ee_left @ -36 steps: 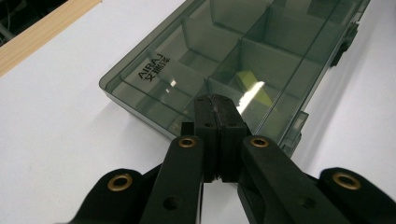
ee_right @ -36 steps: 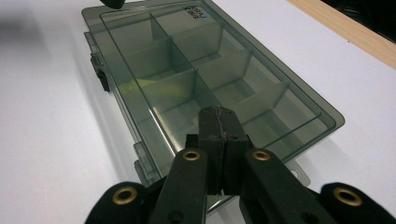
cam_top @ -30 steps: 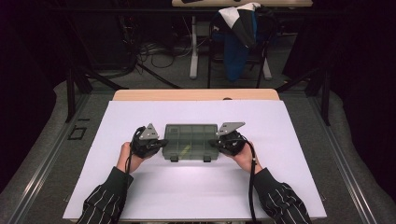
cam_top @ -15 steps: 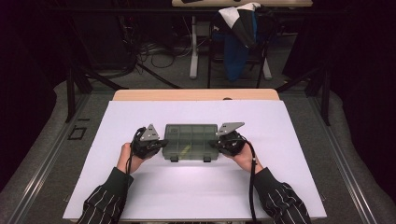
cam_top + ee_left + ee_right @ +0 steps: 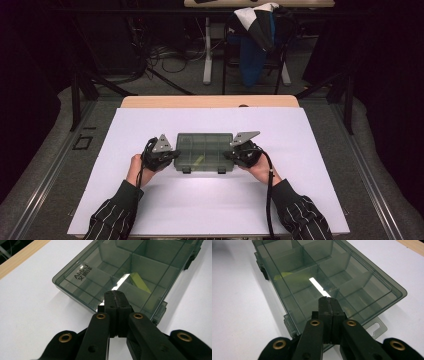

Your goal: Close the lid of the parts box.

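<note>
White counter (image 5: 210, 200), nothing moved in the last second: smoky compartment box (image 5: 205, 151) sits dead centre, left gripper (image 5: 172, 155) at its 9 o'clock end, right gripper (image 5: 231, 154) at 3 o'clock, both jaws pressed together, latches unopened.

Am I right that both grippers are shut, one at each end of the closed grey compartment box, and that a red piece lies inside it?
Nearly: the piece inside is yellow-green, not red, as the left gripper view shows. The rest holds: the left gripper and the right gripper are shut, one at each end of the closed grey compartment box.
</note>
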The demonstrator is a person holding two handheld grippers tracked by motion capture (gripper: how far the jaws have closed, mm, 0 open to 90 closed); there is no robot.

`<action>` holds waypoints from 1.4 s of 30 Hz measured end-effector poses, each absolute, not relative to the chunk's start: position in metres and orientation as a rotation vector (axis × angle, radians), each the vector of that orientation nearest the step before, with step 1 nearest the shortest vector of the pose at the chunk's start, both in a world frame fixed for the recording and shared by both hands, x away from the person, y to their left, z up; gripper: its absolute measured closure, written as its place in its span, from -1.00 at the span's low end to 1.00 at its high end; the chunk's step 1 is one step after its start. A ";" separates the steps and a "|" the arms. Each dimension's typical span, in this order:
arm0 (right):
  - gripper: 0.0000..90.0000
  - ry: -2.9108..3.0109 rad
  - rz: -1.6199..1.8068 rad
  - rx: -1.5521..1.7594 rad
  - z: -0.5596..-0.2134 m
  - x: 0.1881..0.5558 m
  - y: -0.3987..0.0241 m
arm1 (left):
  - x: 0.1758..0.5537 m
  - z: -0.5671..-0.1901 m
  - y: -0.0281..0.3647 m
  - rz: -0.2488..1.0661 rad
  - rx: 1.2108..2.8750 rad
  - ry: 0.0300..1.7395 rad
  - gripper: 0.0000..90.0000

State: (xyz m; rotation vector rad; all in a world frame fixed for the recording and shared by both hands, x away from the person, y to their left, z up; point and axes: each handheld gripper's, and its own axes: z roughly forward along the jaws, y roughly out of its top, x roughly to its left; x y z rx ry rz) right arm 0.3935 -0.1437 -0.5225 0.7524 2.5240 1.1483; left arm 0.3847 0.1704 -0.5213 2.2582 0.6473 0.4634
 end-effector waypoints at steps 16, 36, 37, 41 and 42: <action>0.73 2.504 1.169 0.816 -0.522 0.392 -0.147 | 0.378 -0.520 0.171 0.503 2.244 0.697 0.63; -0.79 2.500 1.167 0.846 -0.513 0.374 -0.162 | 0.359 -0.519 0.180 0.513 2.235 0.765 -0.69; -0.82 2.495 1.164 0.849 -0.513 0.373 -0.163 | 0.357 -0.519 0.181 0.507 2.237 0.765 -0.72; -0.90 2.487 1.152 0.859 -0.515 0.368 -0.166 | 0.354 -0.521 0.184 0.514 2.243 0.777 -0.89; -0.93 2.487 1.147 0.854 -0.515 0.367 -0.167 | 0.353 -0.521 0.185 0.516 2.242 0.782 -0.90</action>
